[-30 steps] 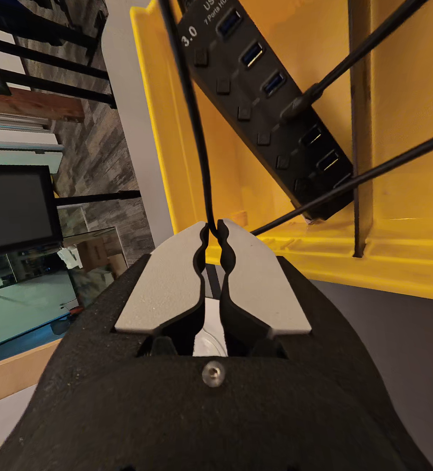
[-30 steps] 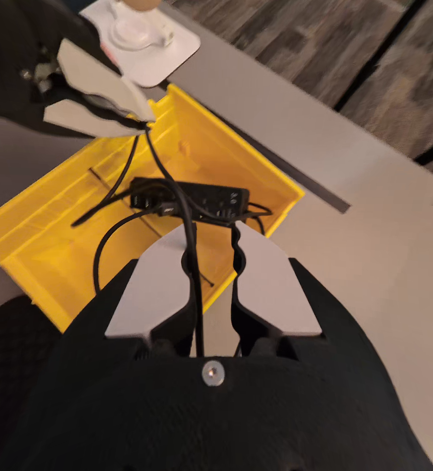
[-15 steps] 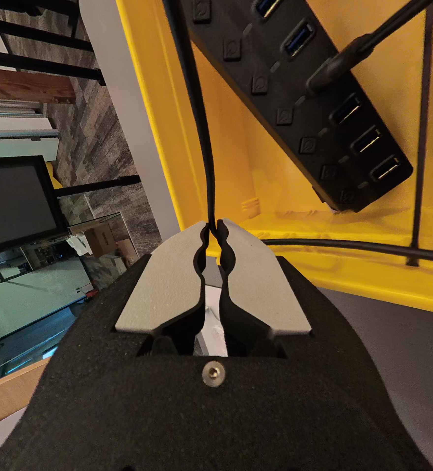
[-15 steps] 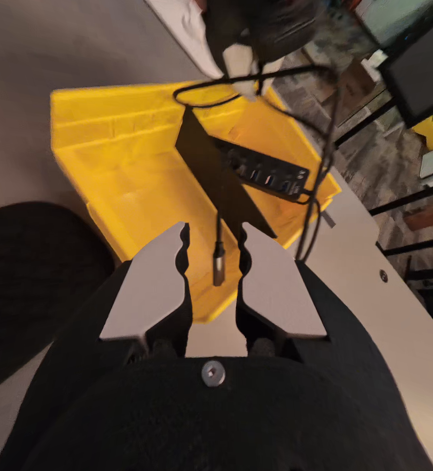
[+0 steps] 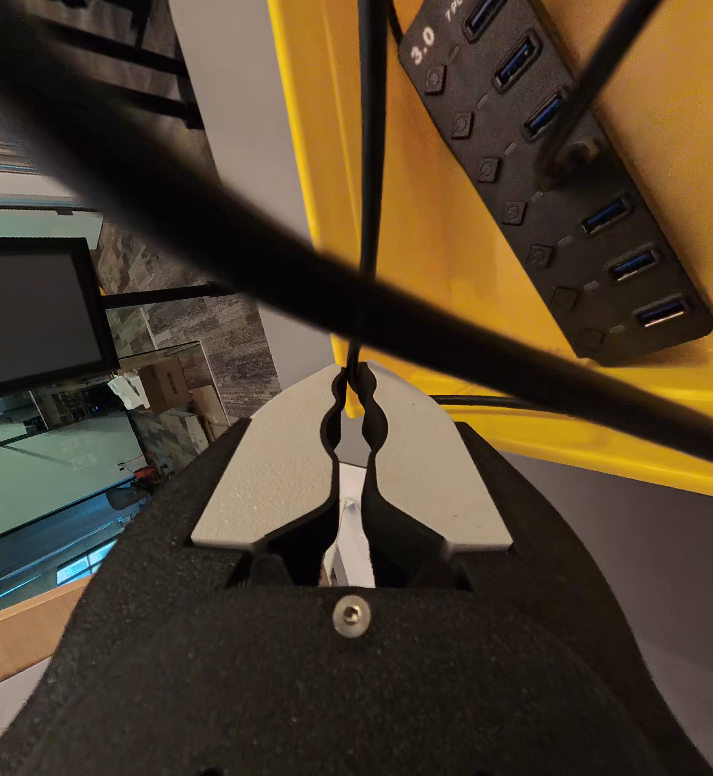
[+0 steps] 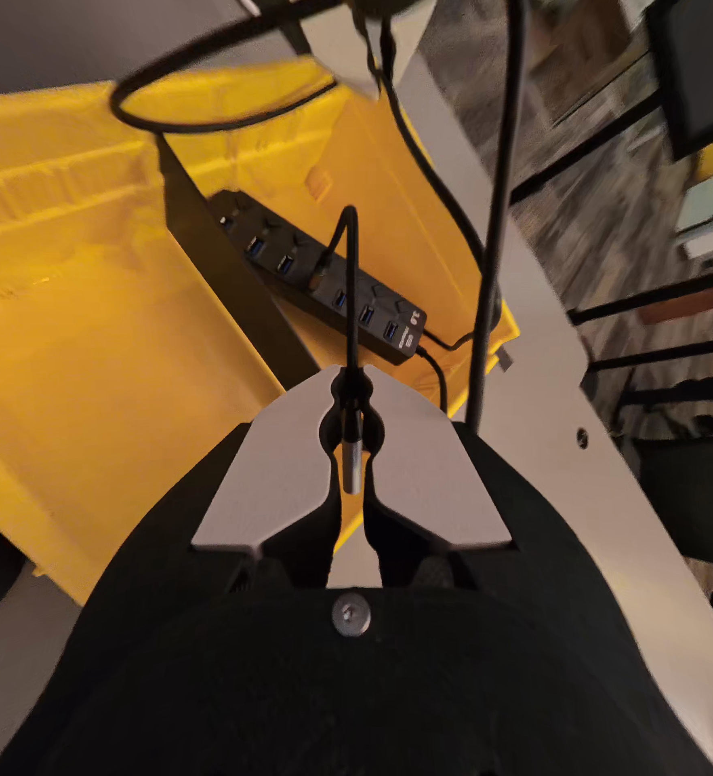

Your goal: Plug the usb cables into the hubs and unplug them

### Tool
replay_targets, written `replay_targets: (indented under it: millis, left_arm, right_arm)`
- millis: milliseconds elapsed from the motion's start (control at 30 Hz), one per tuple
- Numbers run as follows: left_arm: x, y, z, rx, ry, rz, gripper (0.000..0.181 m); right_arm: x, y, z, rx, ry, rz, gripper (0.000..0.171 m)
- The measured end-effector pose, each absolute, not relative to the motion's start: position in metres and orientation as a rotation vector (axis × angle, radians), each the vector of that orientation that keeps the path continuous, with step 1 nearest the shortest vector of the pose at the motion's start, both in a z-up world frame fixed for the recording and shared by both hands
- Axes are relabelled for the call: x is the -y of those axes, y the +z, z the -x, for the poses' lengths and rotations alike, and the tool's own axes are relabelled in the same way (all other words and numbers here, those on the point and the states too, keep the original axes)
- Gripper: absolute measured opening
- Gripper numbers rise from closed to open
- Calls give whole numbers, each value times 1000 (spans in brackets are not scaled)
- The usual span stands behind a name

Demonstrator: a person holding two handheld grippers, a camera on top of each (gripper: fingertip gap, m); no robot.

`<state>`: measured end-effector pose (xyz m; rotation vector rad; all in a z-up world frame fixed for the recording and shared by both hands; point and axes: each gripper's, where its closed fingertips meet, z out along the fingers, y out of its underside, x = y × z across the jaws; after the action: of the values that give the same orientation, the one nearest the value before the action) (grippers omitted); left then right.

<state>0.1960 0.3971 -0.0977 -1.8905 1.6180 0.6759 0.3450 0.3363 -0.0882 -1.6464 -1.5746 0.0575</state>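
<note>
A black multi-port USB hub [image 5: 556, 184] lies in a yellow bin [image 5: 430, 210]; it also shows in the right wrist view [image 6: 325, 281] with one cable plugged into a middle port [image 6: 323, 260]. My left gripper [image 5: 352, 369] is shut on a thin black cable [image 5: 369, 168] that runs up out of view. My right gripper [image 6: 351, 371] is shut on a black USB cable [image 6: 349, 294] just behind its silver plug [image 6: 351, 466], which points back toward the camera. The right gripper hangs above the bin's near edge, in front of the hub.
A black divider [image 6: 228, 268] splits the yellow bin [image 6: 94, 336]. A thick blurred black cable [image 5: 262, 260] crosses the left wrist view close to the lens. Loose cable loops [image 6: 220, 100] hang over the bin. The bin sits on a grey table [image 6: 556, 462]; a dark monitor [image 5: 31, 310] stands beyond. About 15 centimeters separates my left fingertips from my right.
My right gripper has closed on the cable behind the silver plug that hung between its open fingers. My left gripper keeps its hold, and a cable has swung across its view.
</note>
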Motion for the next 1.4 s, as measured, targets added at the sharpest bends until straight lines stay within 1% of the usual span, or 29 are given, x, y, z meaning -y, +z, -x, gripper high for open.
replay_targets:
  millis: [133,267,367,400,467,533,667,700,767,800,833,900,967,1000,1067,1167,1233,1400]
  left_arm:
    - [-404,-96,-190,-1631,740,1899,5]
    - [-410,-106,-187,-1643,760,1953,5]
    - [-414,-109,-192,-1591,701,1987,5]
    - [-416,-109,-193,-1575,698,1989,4]
    - [-420,-109,-191,-1561,732,1971,4]
    - [-419,-112,-192,-1562,718,1981,4]
    - [-419,-112,-193,-1538,692,1982,4]
    - [-418,-111,-193,-1532,683,1985,4]
    - [-418,-112,-191,-1530,686,1993,4]
    - [-418,-112,-190,-1534,690,1992,4]
    - [-418,-112,-190,-1535,692,1992,4]
    - [-418,-112,-190,-1537,701,1995,4]
    - [-418,-112,-190,-1536,707,2000,4]
    - [-418,-112,-190,-1535,709,2004,4]
    - [-417,-112,-189,-1535,711,2012,4]
    - [-417,-111,-188,-1531,700,2017,4]
    - [-416,-111,-188,-1537,701,2012,4]
    - [-415,-108,-194,-1563,714,1967,4]
  right_arm:
    - [-359,-108,-341,1700,38,1803,5]
    - [-362,-109,-335,1764,85,1782,6]
    - [-355,-104,-335,1765,125,1711,21]
    - [-350,-103,-336,1768,161,1701,24]
    - [-338,-100,-341,1773,222,1676,23]
    - [-325,-91,-347,1775,268,1599,23]
    - [-302,-51,-347,1626,419,1380,23]
    - [-298,-45,-348,1589,433,1345,33]
    - [-300,-45,-351,1547,343,1321,61]
    - [-308,-49,-354,1536,224,1322,66]
    - [-318,-54,-358,1529,87,1322,67]
    - [-334,-60,-361,1515,-100,1334,66]
    - [-334,-70,-354,1542,-97,1365,65]
    - [-335,-73,-351,1547,-119,1365,60]
    - [-340,-77,-350,1548,-232,1325,46]
    - [-345,-88,-351,1551,-319,1335,32]
    - [-350,-95,-352,1555,-311,1374,8]
    - [-350,-79,-338,1556,2,1467,5]
